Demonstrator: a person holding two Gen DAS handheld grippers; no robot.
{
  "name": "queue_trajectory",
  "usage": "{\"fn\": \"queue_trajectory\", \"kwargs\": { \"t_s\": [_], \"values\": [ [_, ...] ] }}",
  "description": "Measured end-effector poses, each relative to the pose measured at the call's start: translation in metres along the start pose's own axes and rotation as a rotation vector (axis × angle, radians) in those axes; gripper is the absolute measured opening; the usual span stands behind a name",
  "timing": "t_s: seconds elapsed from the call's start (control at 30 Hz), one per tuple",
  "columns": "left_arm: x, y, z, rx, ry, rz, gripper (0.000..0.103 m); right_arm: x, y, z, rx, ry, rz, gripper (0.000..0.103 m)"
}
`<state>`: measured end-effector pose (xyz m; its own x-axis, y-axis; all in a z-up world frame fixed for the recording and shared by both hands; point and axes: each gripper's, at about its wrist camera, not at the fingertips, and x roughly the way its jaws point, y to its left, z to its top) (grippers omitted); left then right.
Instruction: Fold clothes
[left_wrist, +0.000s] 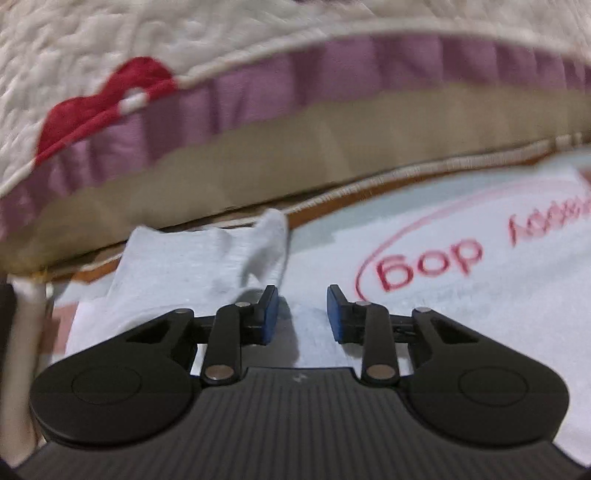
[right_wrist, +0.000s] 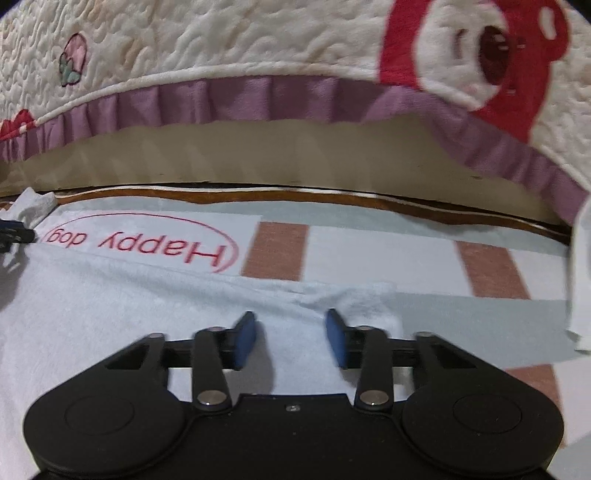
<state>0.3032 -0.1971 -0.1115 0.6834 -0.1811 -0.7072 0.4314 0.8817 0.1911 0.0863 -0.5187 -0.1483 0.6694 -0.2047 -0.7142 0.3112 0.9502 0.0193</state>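
A pale blue-white garment (left_wrist: 207, 266) lies flat on a mat, one sleeve or corner bunched up near the far edge. In the left wrist view my left gripper (left_wrist: 303, 314) hovers low over the cloth, open, with only flat fabric between its blue pads (left_wrist: 271, 314). The right wrist view shows the same garment (right_wrist: 110, 306) spread to the left, its right edge folded near my right gripper (right_wrist: 290, 339). That gripper is open just above the cloth, holding nothing. The left gripper's tip (right_wrist: 14, 234) shows at the far left.
The mat (right_wrist: 369, 251) is pale blue with brown-pink squares and a red "Happy dog" print (right_wrist: 147, 245). A quilted cream bedspread (right_wrist: 221, 44) with a purple frill and red appliqué overhangs the far side. A white cloth (right_wrist: 581, 280) hangs at the right edge.
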Motion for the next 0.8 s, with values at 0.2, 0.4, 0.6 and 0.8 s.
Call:
{"fn": "queue_trajectory", "kwargs": {
  "t_s": [0.2, 0.4, 0.6, 0.8],
  "values": [
    [-0.070, 0.003, -0.018, -0.057, -0.054, -0.122, 0.043, -0.067, -0.036, -0.033, 0.241, -0.052, -0.119, 0.050],
    [-0.106, 0.005, -0.075, -0.060, 0.063, -0.116, 0.045, -0.157, -0.028, -0.104, 0.519, -0.080, 0.126, 0.050],
    [-0.135, 0.026, -0.134, -0.137, 0.167, -0.027, 0.047, -0.167, -0.010, -0.172, 0.803, 0.044, 0.277, 0.052],
    [-0.163, 0.094, -0.194, -0.506, 0.146, 0.019, 0.048, -0.144, 0.012, -0.197, 1.002, -0.063, 0.308, 0.058]
  ]
}}
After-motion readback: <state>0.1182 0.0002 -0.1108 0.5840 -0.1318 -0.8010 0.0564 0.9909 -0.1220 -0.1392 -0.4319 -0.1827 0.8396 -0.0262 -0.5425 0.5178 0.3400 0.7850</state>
